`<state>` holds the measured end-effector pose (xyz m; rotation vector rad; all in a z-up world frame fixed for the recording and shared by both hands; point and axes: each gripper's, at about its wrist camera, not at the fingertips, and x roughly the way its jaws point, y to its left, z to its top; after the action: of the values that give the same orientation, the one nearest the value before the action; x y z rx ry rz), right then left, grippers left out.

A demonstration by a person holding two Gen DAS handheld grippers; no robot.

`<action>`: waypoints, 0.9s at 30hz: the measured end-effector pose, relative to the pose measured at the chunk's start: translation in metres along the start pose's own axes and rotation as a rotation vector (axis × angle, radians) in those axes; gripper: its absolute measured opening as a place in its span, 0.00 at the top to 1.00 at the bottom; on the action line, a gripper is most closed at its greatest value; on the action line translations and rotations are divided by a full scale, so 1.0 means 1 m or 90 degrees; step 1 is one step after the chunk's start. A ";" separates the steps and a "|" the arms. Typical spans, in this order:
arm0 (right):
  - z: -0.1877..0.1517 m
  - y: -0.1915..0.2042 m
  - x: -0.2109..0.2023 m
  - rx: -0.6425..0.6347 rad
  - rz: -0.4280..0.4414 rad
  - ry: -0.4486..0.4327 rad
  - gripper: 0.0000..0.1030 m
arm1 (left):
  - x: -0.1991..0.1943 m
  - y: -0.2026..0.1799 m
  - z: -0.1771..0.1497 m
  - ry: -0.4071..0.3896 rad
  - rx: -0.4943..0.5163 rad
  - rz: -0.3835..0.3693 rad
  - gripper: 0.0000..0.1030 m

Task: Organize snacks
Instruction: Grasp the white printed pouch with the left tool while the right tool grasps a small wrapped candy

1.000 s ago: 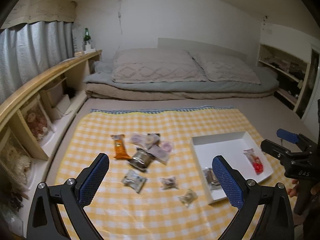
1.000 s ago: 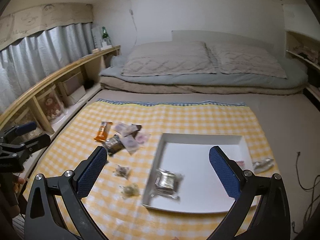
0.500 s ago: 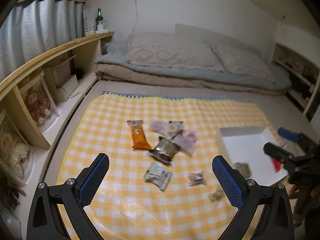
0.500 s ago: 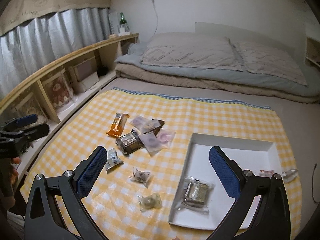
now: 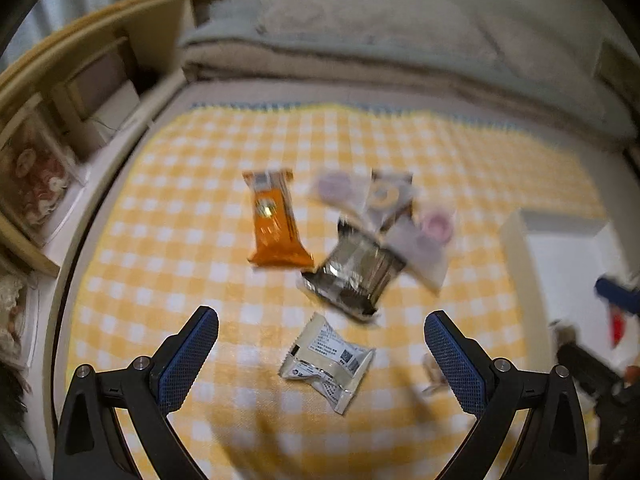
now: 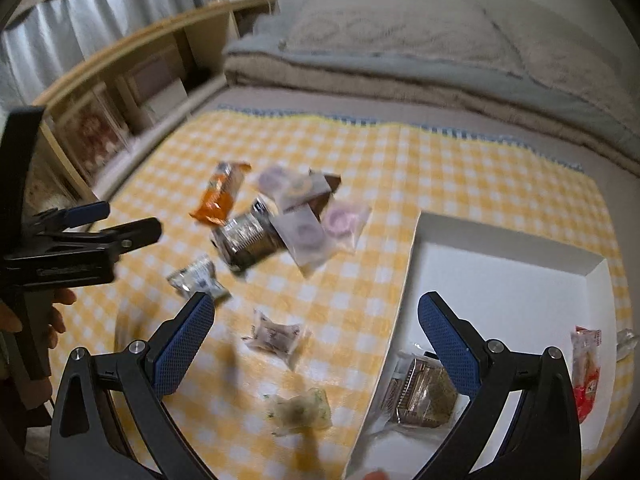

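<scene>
the left tongs [image 5: 321, 344] hang over the yellow checked cloth [image 5: 180, 248] with their blue-padded arms spread wide and nothing between them. just ahead of them, on the cloth, lies a white snack packet [image 5: 328, 362] with small print on it. beyond it sits a dark foil packet [image 5: 352, 276], and left of that an orange wrapper [image 5: 276, 224] lies lengthwise. a loose heap of pale translucent packets [image 5: 384, 204] overlaps the far edge of the foil one; the left wrist view is blurred, so how many there are cannot be told for certain.

the right tongs [image 6: 316, 322] are likewise wide apart and empty, held low over the cloth's near edge. between their arms a small clear-wrapped sweet [image 6: 276, 336] rests on the cloth, and nearer the camera a greenish wrapped piece [image 6: 300, 412] lies beside the white tray [image 6: 500, 248]. the tray sits on the right part of the cloth and holds a brown snack in clear wrap [image 6: 420, 394] at its near left corner and a red-and-white packet [image 6: 586, 368] against its right wall. a small silvery item [image 6: 626, 340] lies just outside that wall.

a person's hand [image 6: 48, 316] grips the handle of the left tool at the left edge of the right wrist view. behind the cloth are folded bedding [image 6: 400, 64] and a wooden shelf [image 6: 132, 64] along the left.
</scene>
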<state>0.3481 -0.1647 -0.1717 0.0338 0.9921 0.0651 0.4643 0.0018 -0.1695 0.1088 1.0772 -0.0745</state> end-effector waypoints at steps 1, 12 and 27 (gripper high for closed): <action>0.001 -0.001 0.006 -0.004 -0.003 0.007 0.07 | 0.012 -0.005 0.002 0.012 0.013 0.011 0.00; -0.009 0.005 0.066 -0.041 0.032 0.098 0.55 | 0.115 -0.014 0.016 0.076 0.044 0.091 0.00; -0.019 0.011 0.112 -0.053 -0.026 0.194 0.68 | 0.137 0.016 0.018 0.089 0.126 0.098 0.00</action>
<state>0.3922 -0.1458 -0.2750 -0.0746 1.2926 0.0761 0.5464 0.0143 -0.2808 0.3799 1.1954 -0.0348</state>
